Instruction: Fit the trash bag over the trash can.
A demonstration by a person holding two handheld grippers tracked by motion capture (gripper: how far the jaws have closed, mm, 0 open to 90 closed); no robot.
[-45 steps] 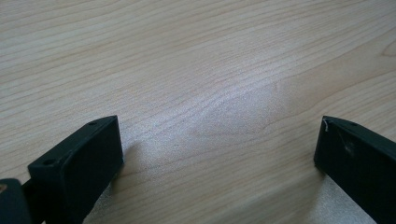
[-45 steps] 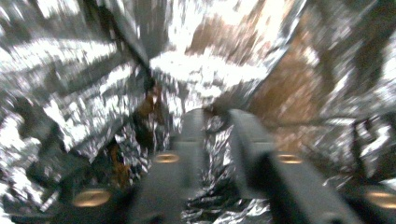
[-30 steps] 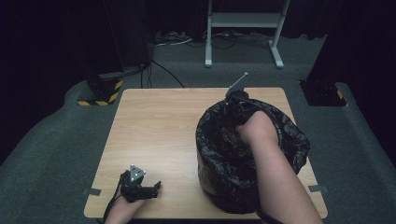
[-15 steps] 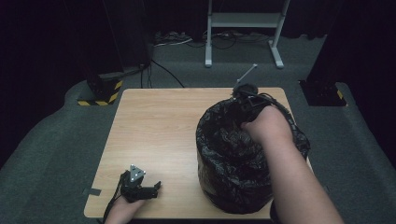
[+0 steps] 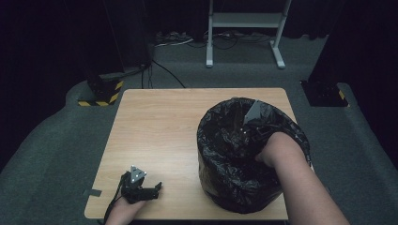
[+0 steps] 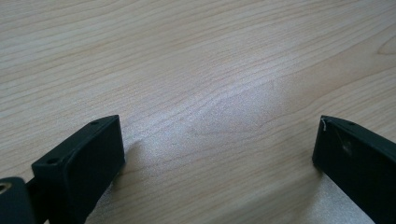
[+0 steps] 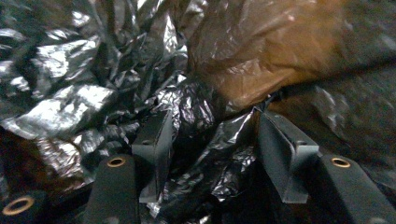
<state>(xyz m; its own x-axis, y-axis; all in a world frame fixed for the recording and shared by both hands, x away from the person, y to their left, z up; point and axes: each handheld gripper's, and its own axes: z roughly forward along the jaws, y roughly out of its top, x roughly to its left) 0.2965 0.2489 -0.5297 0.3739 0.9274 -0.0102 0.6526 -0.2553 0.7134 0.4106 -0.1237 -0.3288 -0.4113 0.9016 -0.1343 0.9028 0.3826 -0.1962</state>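
A bin lined with a crinkled black plastic bag [image 5: 234,187] stands on the right half of the wooden table [image 5: 159,122]. My right hand reaches down into its mouth with the right gripper [image 5: 246,133]. In the right gripper view its jaws have just been opening. My right gripper [image 7: 212,135] now stands open, and loose folds of the bag film [image 7: 70,102] lie between the jaws without being pinched. A brownish, light-struck patch of film [image 7: 261,51] lies beyond them. My left gripper [image 5: 157,187] rests at the table's near left corner. Up close, the left gripper [image 6: 219,149] is open over bare wood.
The bin sits close to the table's right and front edges. Grey carpet surrounds the table. A white stand [image 5: 244,28] is behind it, a yellow-and-black striped base [image 5: 101,93] is at the back left, and a dark base [image 5: 324,91] is at the back right.
My right hand has come off the bin's far rim and sunk into the bag's mouth, which now gapes wide. Its jaws have parted. The left gripper has stayed put.
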